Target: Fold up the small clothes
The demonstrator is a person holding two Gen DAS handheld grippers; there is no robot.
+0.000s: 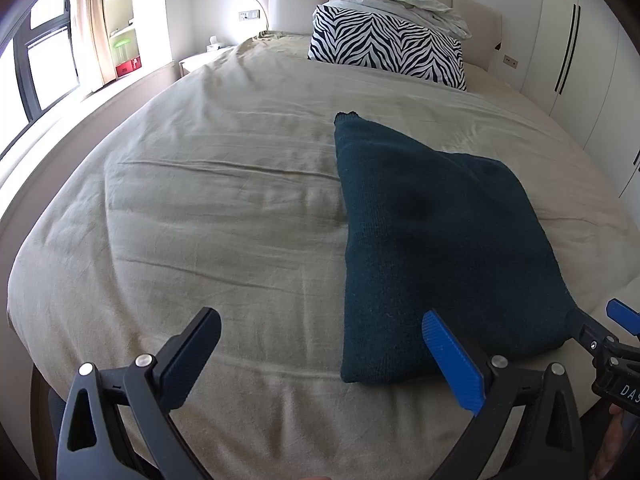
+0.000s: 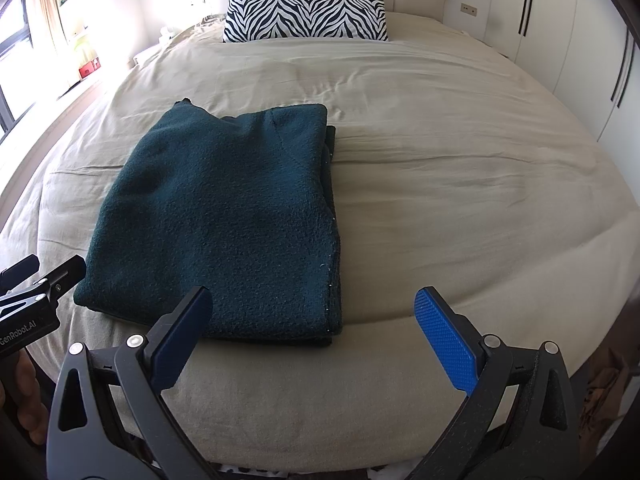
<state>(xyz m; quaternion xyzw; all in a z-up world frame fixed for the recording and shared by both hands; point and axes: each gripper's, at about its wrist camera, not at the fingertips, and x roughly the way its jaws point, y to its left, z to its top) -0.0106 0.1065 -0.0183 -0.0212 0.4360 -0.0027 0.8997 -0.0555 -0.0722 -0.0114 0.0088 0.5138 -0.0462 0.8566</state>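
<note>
The left gripper point(image 1: 320, 356) hangs with jaws spread wide and empty in the lower left of its view. Right of centre there, a dark teal fleece garment point(image 1: 432, 248) lies folded on the beige bedspread point(image 1: 208, 208). It looks soft, thick and light, probably a pullover; its stacked near edge offers the best hold. The right gripper point(image 2: 312, 332) is likewise agape, holding nothing.

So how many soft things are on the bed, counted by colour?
Dark teal folded fleece garment: 1
Black-and-white zebra-striped pillow: 1
Pale crumpled bedding bundle on top of the pillow: 1
Total: 3
</note>
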